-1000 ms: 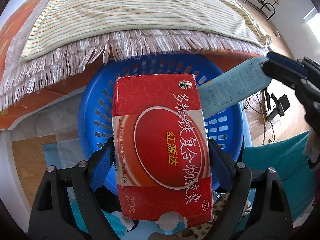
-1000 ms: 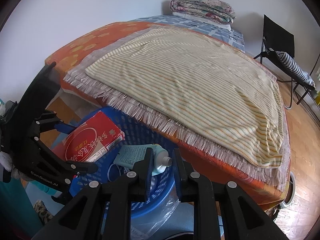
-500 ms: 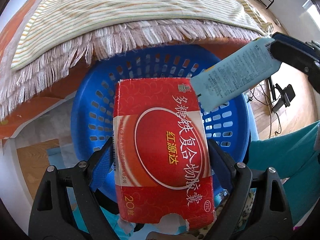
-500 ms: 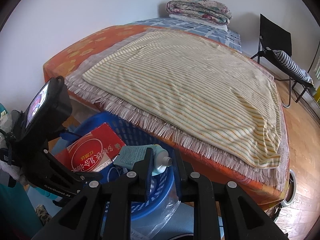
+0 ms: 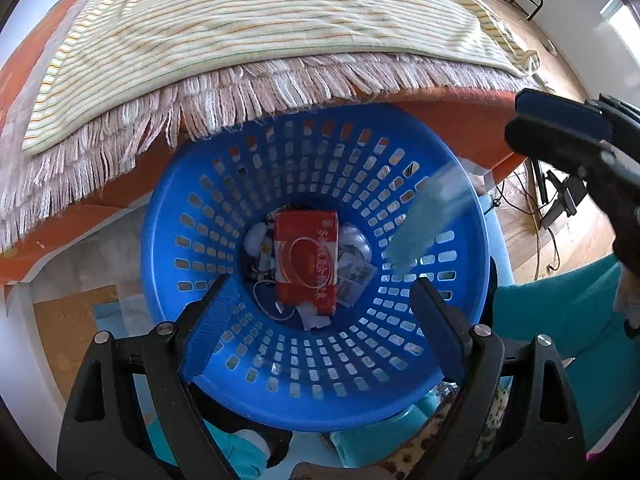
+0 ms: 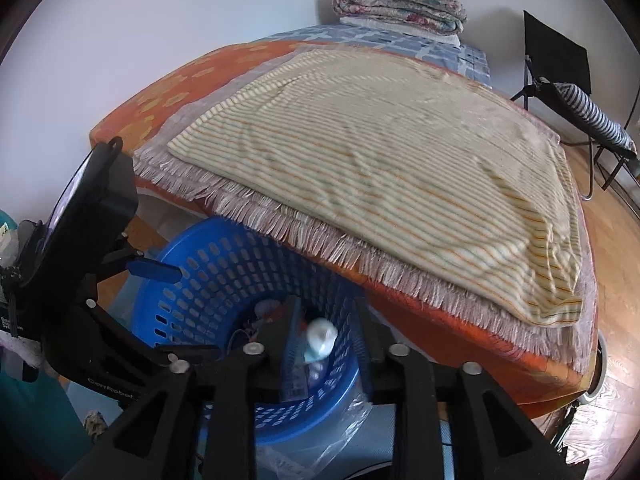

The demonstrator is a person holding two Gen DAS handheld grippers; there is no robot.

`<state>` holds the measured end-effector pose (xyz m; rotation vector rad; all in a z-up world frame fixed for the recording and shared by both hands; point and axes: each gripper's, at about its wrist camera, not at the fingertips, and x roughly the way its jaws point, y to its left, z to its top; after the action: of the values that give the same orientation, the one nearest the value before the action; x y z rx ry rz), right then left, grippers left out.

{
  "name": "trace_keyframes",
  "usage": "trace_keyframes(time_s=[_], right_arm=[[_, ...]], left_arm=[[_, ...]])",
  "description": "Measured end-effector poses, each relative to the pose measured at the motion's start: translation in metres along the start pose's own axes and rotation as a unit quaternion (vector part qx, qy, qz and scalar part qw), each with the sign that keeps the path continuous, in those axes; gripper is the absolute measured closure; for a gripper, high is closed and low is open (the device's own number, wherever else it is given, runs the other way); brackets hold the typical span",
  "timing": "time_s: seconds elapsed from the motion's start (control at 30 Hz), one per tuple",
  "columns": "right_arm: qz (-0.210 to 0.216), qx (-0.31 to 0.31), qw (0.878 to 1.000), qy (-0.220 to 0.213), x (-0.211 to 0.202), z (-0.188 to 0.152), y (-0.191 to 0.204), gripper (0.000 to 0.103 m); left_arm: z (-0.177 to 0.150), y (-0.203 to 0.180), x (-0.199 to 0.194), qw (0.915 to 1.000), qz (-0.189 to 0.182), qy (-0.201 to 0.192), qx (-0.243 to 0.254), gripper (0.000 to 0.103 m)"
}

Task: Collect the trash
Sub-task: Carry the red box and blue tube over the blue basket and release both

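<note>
1. A bed (image 6: 360,140) with a striped blanket (image 5: 256,20) stands over a blue basket (image 5: 316,396) on the floor.
2. The red box (image 5: 307,261) lies in the basket's bottom, straight below the left gripper (image 5: 320,312), which is spread wide and holds nothing.
3. The right gripper (image 6: 326,316) has let go too; the blue tube (image 5: 424,232) is blurry, falling near the basket's right wall.
4. Other trash under the box is hard to make out.

your left gripper (image 5: 324,312) hangs with its jaws spread wide, nothing between the blue-padded fingers (image 5: 208,320), pointing steeply downward. your right gripper (image 6: 326,334) sits off to the right of it and a little higher, jaws parted too, with no grip on anything. in the right wrist view your left gripper (image 6: 154,270) shows side-on at the left, one blue pad (image 6: 154,270) jutting out level.
</note>
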<state>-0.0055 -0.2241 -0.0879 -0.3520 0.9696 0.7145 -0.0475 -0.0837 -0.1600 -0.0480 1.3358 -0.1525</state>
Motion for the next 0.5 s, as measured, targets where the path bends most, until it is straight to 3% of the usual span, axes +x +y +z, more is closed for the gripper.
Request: trace_keyframes(time_s=[0.07, 0.3, 0.5], right_arm=[[-0.002, -0.001, 1.0, 0.001, 0.001, -0.001, 0.001, 0.065], [0.0, 0.014, 1.0, 0.012, 0.005, -0.003, -0.004, 0.059], [-0.001, 0.031, 0.999, 0.015, 0.006, -0.004, -0.01, 0.04]], left_arm=[[0.001, 0.001, -0.002, 1.0, 0.0, -0.002, -0.002, 0.013], [0.0, 0.005, -0.007, 0.9999, 0.0, -0.01, -0.003, 0.013], [0.001, 0.008, -0.013, 0.9997, 0.003, -0.022, -0.011, 0.013]])
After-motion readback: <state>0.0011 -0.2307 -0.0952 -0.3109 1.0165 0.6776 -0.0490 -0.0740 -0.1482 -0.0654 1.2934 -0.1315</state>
